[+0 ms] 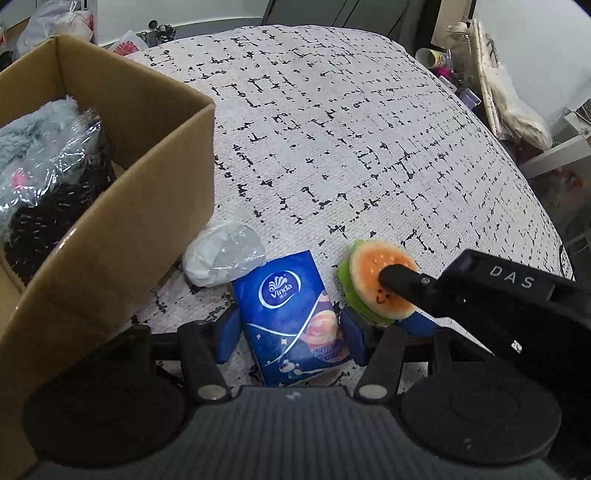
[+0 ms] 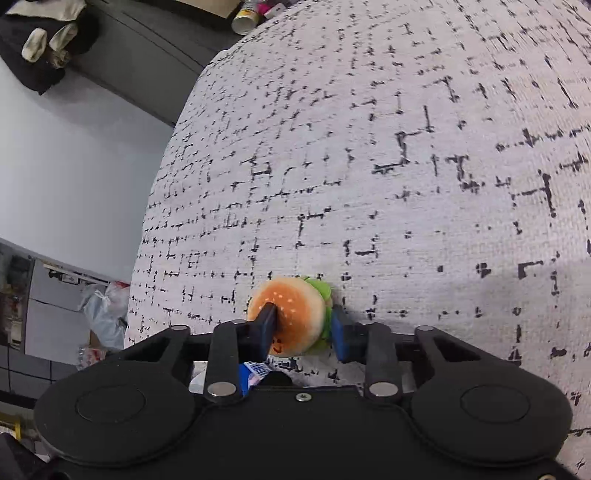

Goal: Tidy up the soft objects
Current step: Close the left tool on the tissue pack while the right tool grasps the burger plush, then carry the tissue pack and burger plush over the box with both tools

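A white rug (image 1: 351, 129) with black broken-line markings covered the floor. Beyond its far left corner lay white plastic bags (image 1: 55, 22). At the far right stood a jar (image 1: 460, 40) among clutter, details unclear.

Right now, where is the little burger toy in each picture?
Left wrist view: burger toy sits lower right, beside the blue tissue pack, with the right gripper closed on it.
Right wrist view: burger toy sits low in the middle, between the gripper's fingers.
Shared landmark: the white speckled cloth under it.
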Action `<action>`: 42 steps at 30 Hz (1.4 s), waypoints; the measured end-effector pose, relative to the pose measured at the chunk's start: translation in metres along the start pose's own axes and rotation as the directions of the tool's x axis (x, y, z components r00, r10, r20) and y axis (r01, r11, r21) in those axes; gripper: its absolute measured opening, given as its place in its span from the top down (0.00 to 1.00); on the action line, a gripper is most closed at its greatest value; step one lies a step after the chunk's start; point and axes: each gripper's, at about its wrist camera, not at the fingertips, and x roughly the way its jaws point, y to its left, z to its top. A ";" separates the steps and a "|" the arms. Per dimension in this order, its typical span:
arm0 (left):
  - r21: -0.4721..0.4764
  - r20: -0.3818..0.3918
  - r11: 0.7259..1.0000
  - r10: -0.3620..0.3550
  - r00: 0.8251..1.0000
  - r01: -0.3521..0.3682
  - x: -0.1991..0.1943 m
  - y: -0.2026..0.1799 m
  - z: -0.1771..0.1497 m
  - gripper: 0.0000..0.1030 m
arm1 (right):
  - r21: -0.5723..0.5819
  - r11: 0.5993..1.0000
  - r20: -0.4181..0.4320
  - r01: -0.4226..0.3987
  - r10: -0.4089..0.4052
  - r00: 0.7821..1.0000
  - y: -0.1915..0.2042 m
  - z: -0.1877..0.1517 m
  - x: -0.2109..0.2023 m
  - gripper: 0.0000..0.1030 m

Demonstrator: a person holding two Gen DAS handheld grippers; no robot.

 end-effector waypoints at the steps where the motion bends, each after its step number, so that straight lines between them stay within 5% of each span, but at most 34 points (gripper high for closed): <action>1: 0.007 0.004 1.000 0.002 1.000 -0.002 0.000 -0.001 -0.001 0.45 | -0.013 1.000 -0.002 0.004 -0.004 1.000 0.001 0.000 -0.001 0.75; 22: 0.062 0.077 0.997 -0.043 0.996 0.038 -0.055 0.000 -0.031 0.45 | -0.042 0.997 0.100 -0.065 0.069 0.993 0.005 -0.002 -0.069 0.79; 42: 0.122 0.202 0.992 -0.055 0.978 0.030 -0.123 0.001 -0.018 0.45 | -0.112 0.980 0.144 -0.165 0.181 0.973 0.018 -0.016 -0.124 0.79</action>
